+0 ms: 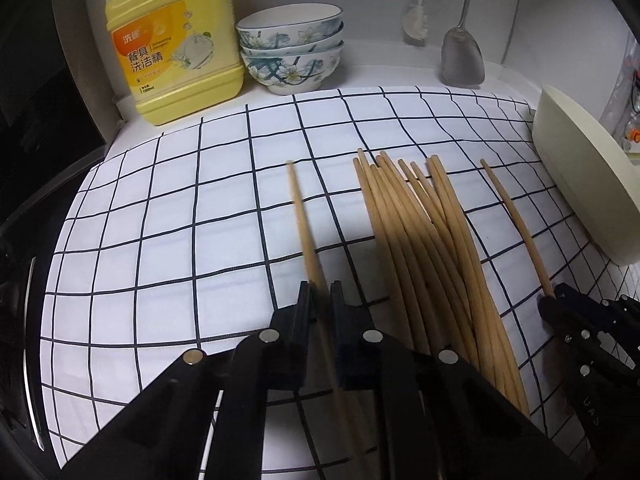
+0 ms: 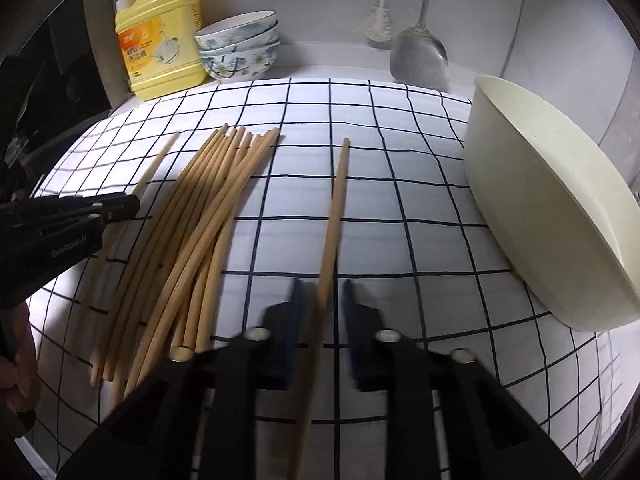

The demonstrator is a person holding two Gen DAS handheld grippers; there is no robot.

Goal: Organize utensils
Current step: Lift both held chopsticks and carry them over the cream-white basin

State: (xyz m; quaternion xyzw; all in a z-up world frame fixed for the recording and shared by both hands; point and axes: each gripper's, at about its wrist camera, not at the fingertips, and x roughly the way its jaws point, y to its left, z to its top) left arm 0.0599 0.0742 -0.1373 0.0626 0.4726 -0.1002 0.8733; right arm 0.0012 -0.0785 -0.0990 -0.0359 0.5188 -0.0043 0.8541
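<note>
A pile of several wooden chopsticks (image 1: 424, 248) lies on the white grid-pattern cloth (image 1: 180, 220); it also shows in the right wrist view (image 2: 200, 232). My left gripper (image 1: 320, 292) has its jaws closed narrowly around a single chopstick (image 1: 302, 216) left of the pile. My right gripper (image 2: 320, 292) straddles another single chopstick (image 2: 336, 200) right of the pile, with a gap on each side. The right gripper also shows in the left wrist view (image 1: 556, 300), and the left gripper in the right wrist view (image 2: 120, 208).
A cream oval container (image 2: 552, 208) lies at the right edge. A yellow detergent jug (image 1: 172, 40) and stacked floral bowls (image 1: 292, 48) stand at the back. A metal spatula (image 1: 462, 56) and a brush (image 1: 416, 20) hang on the wall.
</note>
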